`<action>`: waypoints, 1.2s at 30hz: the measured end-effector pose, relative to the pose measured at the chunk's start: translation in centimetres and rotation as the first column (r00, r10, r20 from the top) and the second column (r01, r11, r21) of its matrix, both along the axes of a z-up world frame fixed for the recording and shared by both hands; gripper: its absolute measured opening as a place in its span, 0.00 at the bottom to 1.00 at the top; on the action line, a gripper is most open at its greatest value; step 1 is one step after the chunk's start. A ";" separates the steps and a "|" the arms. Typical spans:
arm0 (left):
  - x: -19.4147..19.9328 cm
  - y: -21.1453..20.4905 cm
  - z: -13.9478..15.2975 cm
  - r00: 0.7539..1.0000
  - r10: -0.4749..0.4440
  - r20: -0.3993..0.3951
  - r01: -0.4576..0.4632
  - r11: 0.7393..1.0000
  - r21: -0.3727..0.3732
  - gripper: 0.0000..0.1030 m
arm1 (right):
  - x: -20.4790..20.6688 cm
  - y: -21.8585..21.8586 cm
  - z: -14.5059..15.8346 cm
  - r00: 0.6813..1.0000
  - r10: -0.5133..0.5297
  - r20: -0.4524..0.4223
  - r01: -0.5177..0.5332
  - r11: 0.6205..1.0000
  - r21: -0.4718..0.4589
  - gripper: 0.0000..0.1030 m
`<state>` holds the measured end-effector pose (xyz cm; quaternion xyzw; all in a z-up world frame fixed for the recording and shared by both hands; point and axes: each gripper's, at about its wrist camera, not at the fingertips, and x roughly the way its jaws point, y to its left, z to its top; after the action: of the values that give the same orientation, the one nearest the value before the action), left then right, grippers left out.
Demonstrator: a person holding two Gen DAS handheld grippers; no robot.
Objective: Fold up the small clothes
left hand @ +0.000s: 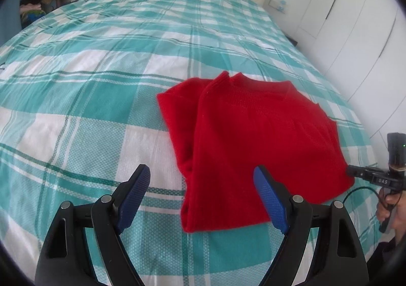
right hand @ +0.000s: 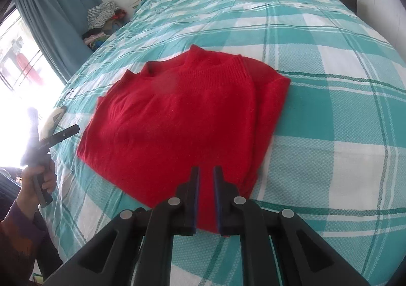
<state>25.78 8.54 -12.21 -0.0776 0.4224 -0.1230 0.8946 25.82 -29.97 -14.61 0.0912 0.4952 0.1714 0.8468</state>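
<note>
The red sweater (right hand: 182,118) lies flat on the checked bedspread (right hand: 317,82), filling the middle of the right wrist view and the lower right of the left wrist view. Its sleeves look tucked in over the body, leaving a rough rectangle with the collar toward the top of the frame. That suggests the side folds are done, and what probably remains is bringing the hem up toward the collar.

The left gripper (left hand: 200,179) hangs over the sweater's near edge with its blue pads spread wide and nothing between them. The right gripper (right hand: 206,171) has its fingers nearly pressed together, holding nothing, above the near hem.

A pile of clothes (right hand: 104,21) sits at upper left, beside the curtain (right hand: 55,11).
</note>
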 end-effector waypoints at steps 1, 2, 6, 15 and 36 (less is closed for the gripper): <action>-0.8 -0.1 0.5 1.000 0.001 0.003 -0.001 1.000 0.003 0.83 | 0.0 0.1 -0.8 0.999 -0.013 -0.035 0.013 1.000 -0.012 0.12; -1.6 -0.1 1.0 1.000 0.002 0.009 -0.002 1.000 0.008 0.83 | 0.0 -0.2 -1.6 0.997 -0.045 -0.060 0.043 0.998 -0.035 0.12; -5.1 -0.5 3.0 0.999 -0.006 0.053 0.002 0.998 0.061 0.88 | -2.9 -1.8 0.0 0.991 -0.131 0.041 0.134 0.988 -0.082 0.12; -10.3 -2.2 2.9 0.989 0.006 0.151 -0.032 0.985 0.169 0.96 | -13.0 -1.1 8.1 0.918 -0.091 0.387 0.141 0.985 -0.102 0.64; -9.8 -3.5 -5.4 0.987 0.132 0.086 -0.149 0.962 0.230 0.96 | -15.0 -2.4 0.6 0.880 -0.233 0.415 0.269 0.963 -0.029 0.66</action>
<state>15.99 5.03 -17.60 0.0035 0.3961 -0.0108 0.9181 10.85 -32.36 -14.02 0.0804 0.2987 0.0540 0.9494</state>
